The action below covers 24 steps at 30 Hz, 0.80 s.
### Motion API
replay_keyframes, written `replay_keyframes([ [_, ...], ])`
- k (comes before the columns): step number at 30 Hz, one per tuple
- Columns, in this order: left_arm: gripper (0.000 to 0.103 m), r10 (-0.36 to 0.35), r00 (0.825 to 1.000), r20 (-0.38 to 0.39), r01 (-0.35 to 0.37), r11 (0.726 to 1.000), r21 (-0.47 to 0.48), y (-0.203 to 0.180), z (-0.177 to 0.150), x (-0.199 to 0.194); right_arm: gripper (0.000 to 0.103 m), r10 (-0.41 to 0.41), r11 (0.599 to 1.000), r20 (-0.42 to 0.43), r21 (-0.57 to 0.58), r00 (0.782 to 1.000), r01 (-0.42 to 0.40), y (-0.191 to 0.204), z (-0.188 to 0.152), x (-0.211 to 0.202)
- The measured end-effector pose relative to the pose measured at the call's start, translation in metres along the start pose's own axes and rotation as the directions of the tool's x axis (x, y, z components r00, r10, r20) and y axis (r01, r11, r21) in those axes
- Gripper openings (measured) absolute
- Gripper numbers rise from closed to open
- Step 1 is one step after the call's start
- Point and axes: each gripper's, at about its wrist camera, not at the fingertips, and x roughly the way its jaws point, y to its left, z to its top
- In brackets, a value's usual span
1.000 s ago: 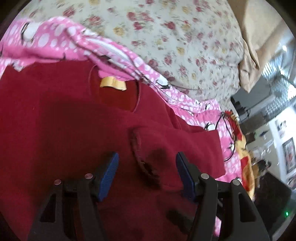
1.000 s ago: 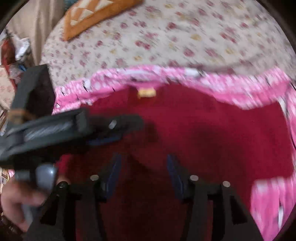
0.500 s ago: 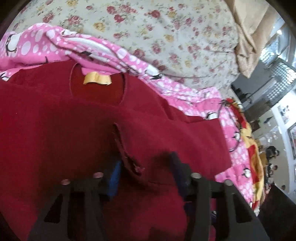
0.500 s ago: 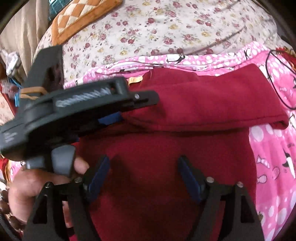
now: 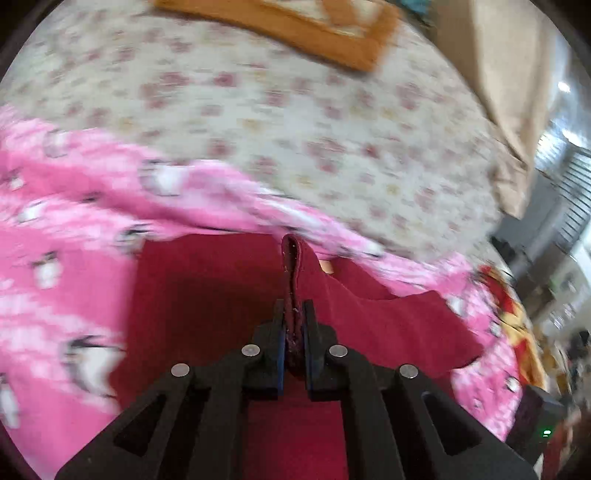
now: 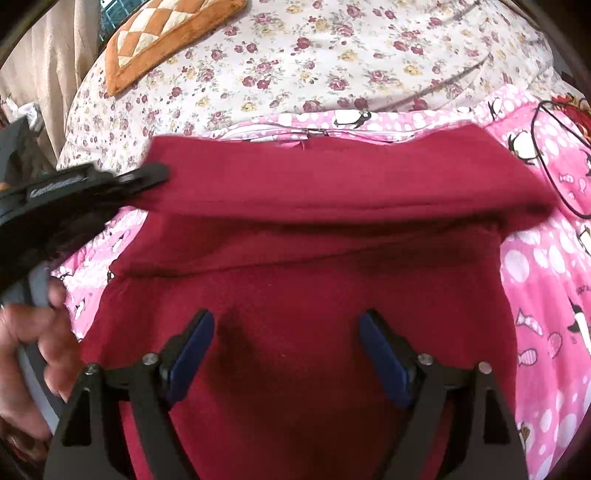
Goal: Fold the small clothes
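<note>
A dark red garment [image 6: 314, 295] lies flat on a pink penguin blanket. One sleeve [image 6: 332, 177] is stretched across its upper part as a long band. My left gripper [image 5: 294, 314] is shut on the sleeve's cuff [image 5: 291, 266], which stands up between the blue pads. In the right wrist view that left gripper [image 6: 159, 175] holds the band's left end, a hand [image 6: 33, 332] on its handle. My right gripper [image 6: 286, 332] hovers over the garment's lower body, its jaws opening wide with only flat cloth beneath them.
The pink penguin blanket [image 6: 546, 295] lies on a floral bedsheet [image 6: 314, 55]. An orange quilted cushion [image 6: 159, 33] sits at the far left of the bed. A thin black wire loop [image 6: 554, 166] rests on the blanket at right. Beige curtain [image 5: 509, 92] hangs beyond the bed.
My left gripper closed on the sleeve cuff, lifted it and carried it across the garment to the left. My right gripper's jaws spread wider and stayed in place.
</note>
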Motion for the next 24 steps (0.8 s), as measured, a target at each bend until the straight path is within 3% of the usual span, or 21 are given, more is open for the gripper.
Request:
replay_keyframes([
  [4,0.0,0.096,0.994,-0.05,-0.099,0.993,-0.062,0.04,0.001,0.008,0.087,-0.005,1.0,-0.002,-0.01,1.0,0.005,0.002,0.0,0.0],
  [12,0.0,0.203,0.978,-0.048,-0.206,0.976,-0.076,0.053,-0.001,0.016,0.087,0.0,1.0,-0.008,-0.009,1.0,0.0,0.002,0.001,0.0],
  [18,0.001,0.3,0.949,-0.102,-0.309,0.947,-0.092,0.061,-0.006,0.025,0.085,-0.031,0.998,-0.027,-0.046,0.999,0.03,0.011,0.003,-0.003],
  [21,0.011,0.348,0.935,-0.072,-0.355,0.928,-0.111,0.059,-0.005,0.013,0.064,-0.002,1.0,0.021,-0.028,1.0,0.002,0.003,0.011,-0.018],
  [23,0.011,0.349,0.937,-0.019,-0.348,0.927,-0.139,0.057,-0.003,-0.001,0.052,-0.037,0.999,0.121,-0.008,0.992,0.039,-0.011,0.028,-0.036],
  [24,0.011,0.377,0.926,0.019,-0.371,0.919,-0.129,0.052,-0.001,-0.008,0.05,-0.056,0.998,0.164,-0.001,0.985,0.057,-0.019,0.037,-0.042],
])
